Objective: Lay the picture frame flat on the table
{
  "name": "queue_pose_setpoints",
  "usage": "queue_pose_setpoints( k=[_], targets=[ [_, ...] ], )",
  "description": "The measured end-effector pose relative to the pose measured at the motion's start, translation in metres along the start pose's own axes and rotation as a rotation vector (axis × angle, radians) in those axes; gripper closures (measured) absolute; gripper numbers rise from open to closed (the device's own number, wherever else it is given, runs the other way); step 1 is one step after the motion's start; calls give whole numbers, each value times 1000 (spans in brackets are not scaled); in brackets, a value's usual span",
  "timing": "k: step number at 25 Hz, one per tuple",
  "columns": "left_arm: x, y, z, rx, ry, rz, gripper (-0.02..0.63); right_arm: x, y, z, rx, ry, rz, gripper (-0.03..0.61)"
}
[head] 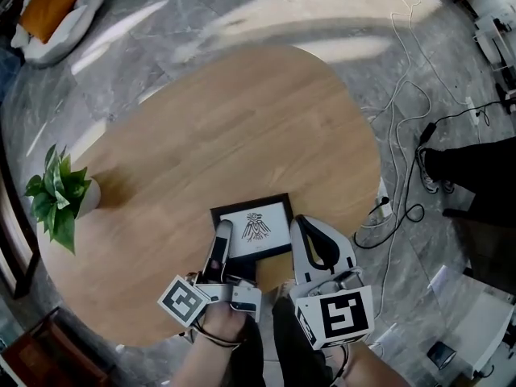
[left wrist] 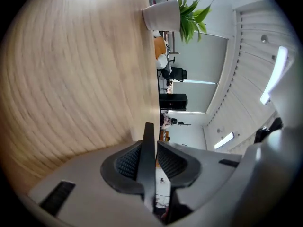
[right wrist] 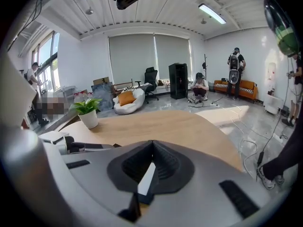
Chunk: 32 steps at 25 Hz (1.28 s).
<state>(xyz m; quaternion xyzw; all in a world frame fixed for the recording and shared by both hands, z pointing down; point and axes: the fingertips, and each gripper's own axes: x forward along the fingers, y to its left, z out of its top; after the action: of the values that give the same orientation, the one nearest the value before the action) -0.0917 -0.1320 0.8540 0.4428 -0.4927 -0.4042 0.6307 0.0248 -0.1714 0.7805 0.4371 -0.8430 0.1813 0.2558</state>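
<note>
The black picture frame [head: 251, 229], with a bird drawing on white, faces up and lies close to level near the front edge of the oval wooden table [head: 242, 119]. I cannot tell whether it rests on the wood. My left gripper [head: 223, 226] is at the frame's left side. In the left gripper view its jaws [left wrist: 148, 148] are shut on the frame's thin black edge [left wrist: 148, 136]. My right gripper [head: 301, 220] is at the frame's right side. Its jaws [right wrist: 151, 145] are closed with a white and black sliver [right wrist: 146, 181] between the pads, apparently part of the frame.
A potted plant [head: 60, 196] stands at the table's left end. Cables [head: 403, 135] trail over the marble floor to the right, beside a person's legs [head: 476, 176]. A cushioned seat [head: 52, 10] sits at the far left. Bare wood stretches beyond the frame.
</note>
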Motion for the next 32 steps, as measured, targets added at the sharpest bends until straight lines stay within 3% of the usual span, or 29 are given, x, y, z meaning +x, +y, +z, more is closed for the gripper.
queue_pose_setpoints(
  k=[6, 9, 12, 14, 19, 23, 32],
  targets=[
    [3, -3, -8, 185, 27, 56, 383, 2, -4, -13, 18, 19, 10, 581],
    [1, -5, -12, 331, 37, 103, 332, 1, -4, -15, 14, 28, 22, 581],
    [0, -11, -14, 549, 57, 125, 309, -1, -6, -15, 9, 34, 28, 581],
    [0, -14, -16, 649, 64, 136, 296, -1, -9, -17, 8, 37, 28, 581],
    [-1, -17, -15, 821, 70, 160, 268, 3, -9, -25, 6, 50, 32, 581],
    [-7, -14, -8, 974, 46, 229, 255, 4, -7, -29, 4, 64, 45, 581],
    [-17, -21, -3, 1174, 57, 260, 255, 3, -4, -34, -5, 75, 51, 581]
  ],
)
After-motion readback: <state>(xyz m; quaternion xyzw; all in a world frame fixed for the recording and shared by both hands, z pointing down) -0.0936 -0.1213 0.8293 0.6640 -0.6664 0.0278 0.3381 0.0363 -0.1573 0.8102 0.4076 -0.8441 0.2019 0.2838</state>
